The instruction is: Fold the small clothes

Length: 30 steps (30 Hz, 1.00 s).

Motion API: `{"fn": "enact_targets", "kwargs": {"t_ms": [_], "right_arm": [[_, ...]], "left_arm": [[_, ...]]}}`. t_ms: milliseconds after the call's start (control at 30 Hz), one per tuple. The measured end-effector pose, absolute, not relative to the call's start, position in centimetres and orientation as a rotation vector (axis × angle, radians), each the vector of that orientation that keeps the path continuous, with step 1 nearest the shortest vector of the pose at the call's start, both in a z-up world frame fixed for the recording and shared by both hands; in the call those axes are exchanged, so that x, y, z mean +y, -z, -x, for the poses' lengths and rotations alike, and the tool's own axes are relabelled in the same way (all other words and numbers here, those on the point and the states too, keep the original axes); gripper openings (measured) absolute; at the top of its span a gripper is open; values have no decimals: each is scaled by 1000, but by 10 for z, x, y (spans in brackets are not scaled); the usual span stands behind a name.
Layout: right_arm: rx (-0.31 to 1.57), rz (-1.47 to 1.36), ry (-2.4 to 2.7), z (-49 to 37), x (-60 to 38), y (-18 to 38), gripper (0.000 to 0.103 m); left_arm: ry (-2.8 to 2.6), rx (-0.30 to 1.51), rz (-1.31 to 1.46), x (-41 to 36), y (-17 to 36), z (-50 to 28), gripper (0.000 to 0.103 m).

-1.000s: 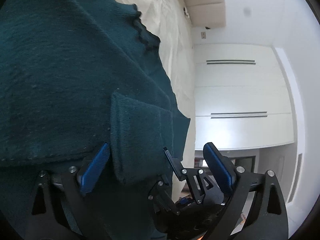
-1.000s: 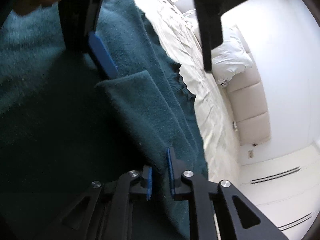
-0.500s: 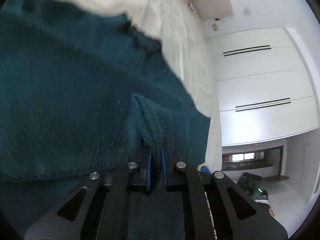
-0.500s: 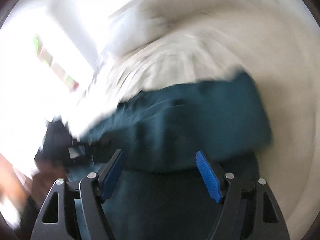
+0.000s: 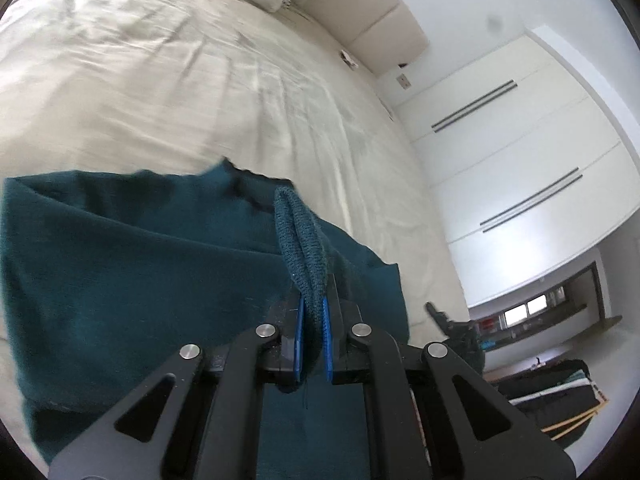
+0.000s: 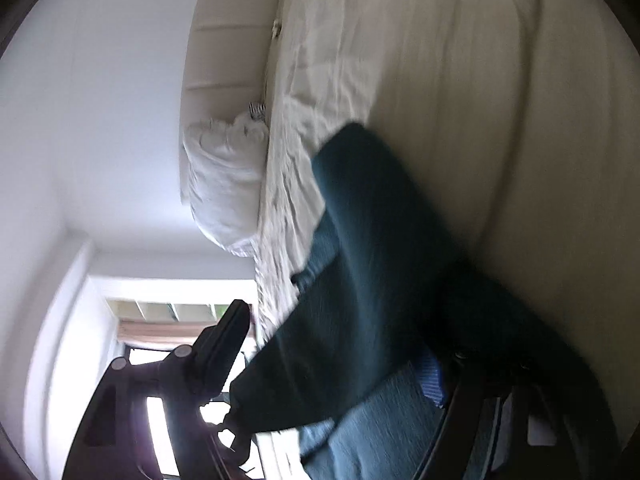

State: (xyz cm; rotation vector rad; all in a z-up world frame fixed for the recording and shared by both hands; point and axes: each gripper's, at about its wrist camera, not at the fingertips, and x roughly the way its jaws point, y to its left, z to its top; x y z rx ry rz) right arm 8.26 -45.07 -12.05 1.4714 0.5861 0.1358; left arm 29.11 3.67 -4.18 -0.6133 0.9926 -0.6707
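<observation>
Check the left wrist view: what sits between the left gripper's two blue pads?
In the left wrist view, a bunched fold of the teal knit garment sits between the pads of the left gripper, pinched tight.

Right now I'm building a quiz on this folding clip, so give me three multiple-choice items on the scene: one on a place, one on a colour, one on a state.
1. Where does the teal knit garment lie?
A. on the bed sheet
B. on a wooden floor
C. in a basket

2. What colour are the left gripper's pads?
A. red
B. blue
C. yellow

3. How do the grippers stand?
A. both wide open
B. left wide open, right shut
C. left shut on a fold of the garment, right gripper open

Key: 1 A, the cream sheet spreads around the garment in both views. 2 B, blue strips flank the pinched fold in the left wrist view. 3 C, the left pads press a ribbed fold between them, while the right fingers stand far apart with cloth loose between them.
</observation>
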Motion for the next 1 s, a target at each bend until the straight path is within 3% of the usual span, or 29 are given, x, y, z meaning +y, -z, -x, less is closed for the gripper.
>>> {"fn": "enact_targets", "kwargs": {"t_ms": [167, 433, 800, 1000], "right_arm": [[512, -1531, -143, -88, -460, 127, 80], [545, -1491, -178, -102, -459, 135, 78], [564, -1482, -199, -101, -458, 136, 76], [575, -1413, -206, -110, -452, 129, 80]], "left_arm": [[585, 1018, 691, 81, 82, -300, 6], [554, 1090, 669, 93, 133, -289, 6], [567, 1070, 647, 89, 131, -297, 6], [552, 1049, 588, 90, 124, -293, 6]]}}
